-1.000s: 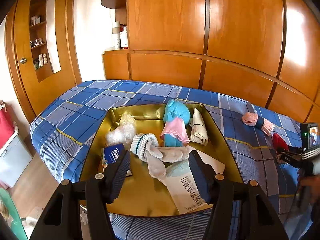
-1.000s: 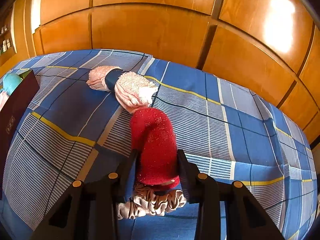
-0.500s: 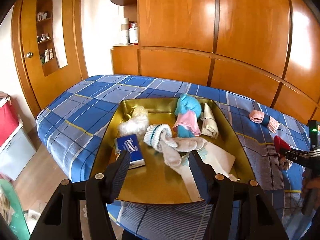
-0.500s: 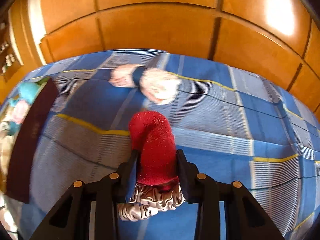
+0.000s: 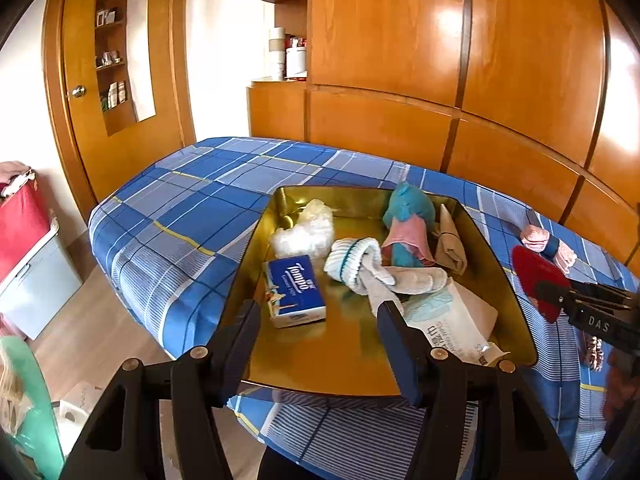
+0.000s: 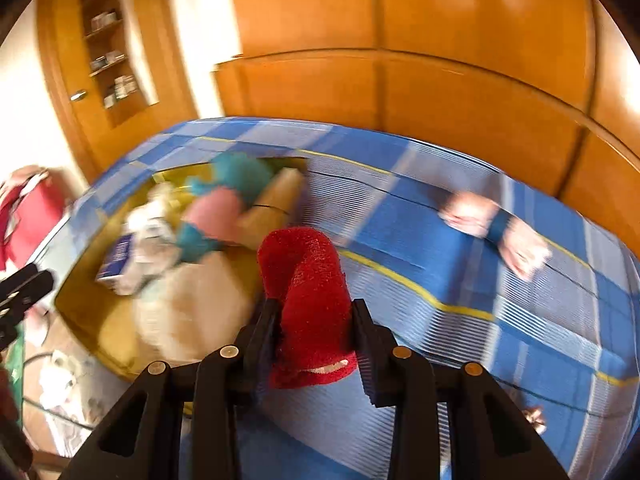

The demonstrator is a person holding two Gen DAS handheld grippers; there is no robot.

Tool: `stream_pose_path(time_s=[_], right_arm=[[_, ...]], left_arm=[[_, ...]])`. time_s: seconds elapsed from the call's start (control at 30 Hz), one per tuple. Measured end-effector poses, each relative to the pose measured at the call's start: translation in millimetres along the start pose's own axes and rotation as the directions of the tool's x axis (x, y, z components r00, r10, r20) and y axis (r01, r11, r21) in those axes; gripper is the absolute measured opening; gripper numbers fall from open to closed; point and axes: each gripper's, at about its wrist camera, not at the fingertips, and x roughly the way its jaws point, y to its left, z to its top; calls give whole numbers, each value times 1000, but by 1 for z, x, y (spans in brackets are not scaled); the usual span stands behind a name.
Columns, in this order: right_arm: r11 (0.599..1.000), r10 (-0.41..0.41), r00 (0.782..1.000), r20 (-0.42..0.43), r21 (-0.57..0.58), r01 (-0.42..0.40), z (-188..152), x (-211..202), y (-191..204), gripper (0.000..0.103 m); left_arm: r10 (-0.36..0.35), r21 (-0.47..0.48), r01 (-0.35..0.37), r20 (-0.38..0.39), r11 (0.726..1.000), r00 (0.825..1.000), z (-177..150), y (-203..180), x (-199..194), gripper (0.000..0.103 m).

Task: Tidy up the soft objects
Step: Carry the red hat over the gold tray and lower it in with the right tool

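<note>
Tray [image 5: 500, 272] on the bed [image 5: 180, 208], sock pair [image 5: 546, 242] beside it.
In the tray: tissue pack [image 5: 294, 290] near its left edge, plush toy [image 5: 406, 222] toward the far edge, paper packet [image 5: 452, 316] by the right edge.

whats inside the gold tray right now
In the gold tray: a blue tissue pack, clear plastic bag, white sock, teal plush, beige cloth and white packet. Anything beneath them is hidden.

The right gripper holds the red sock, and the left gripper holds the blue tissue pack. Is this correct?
Partly. The right gripper does hold the red sock, but the left gripper is open and empty; the blue tissue pack lies in the gold tray, as the left wrist view shows.
</note>
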Motion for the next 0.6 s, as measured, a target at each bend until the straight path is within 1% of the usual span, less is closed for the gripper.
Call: stream_pose_path(time_s=[0.17, 0.3, 0.4, 0.5, 0.6], right_arm=[[988, 74, 997, -8, -132, -74, 4, 2, 47, 35], [965, 137, 989, -47, -217, -144, 5, 7, 78, 35], [944, 167, 982, -84, -273, -184, 8, 14, 100, 35], [932, 179, 978, -104, -300, -202, 9, 21, 117, 35], [932, 198, 973, -115, -286, -224, 8, 26, 126, 35]], left_arm=[[13, -17, -13, -10, 1000, 1000, -1, 9, 4, 62], [26, -33, -26, -13, 999, 1000, -1, 14, 6, 62], [39, -48, -39, -12, 998, 999, 1, 20, 6, 62], [56, -69, -57, -17, 996, 998, 1, 29, 8, 62], [71, -91, -72, -22, 993, 997, 0, 39, 10, 62]])
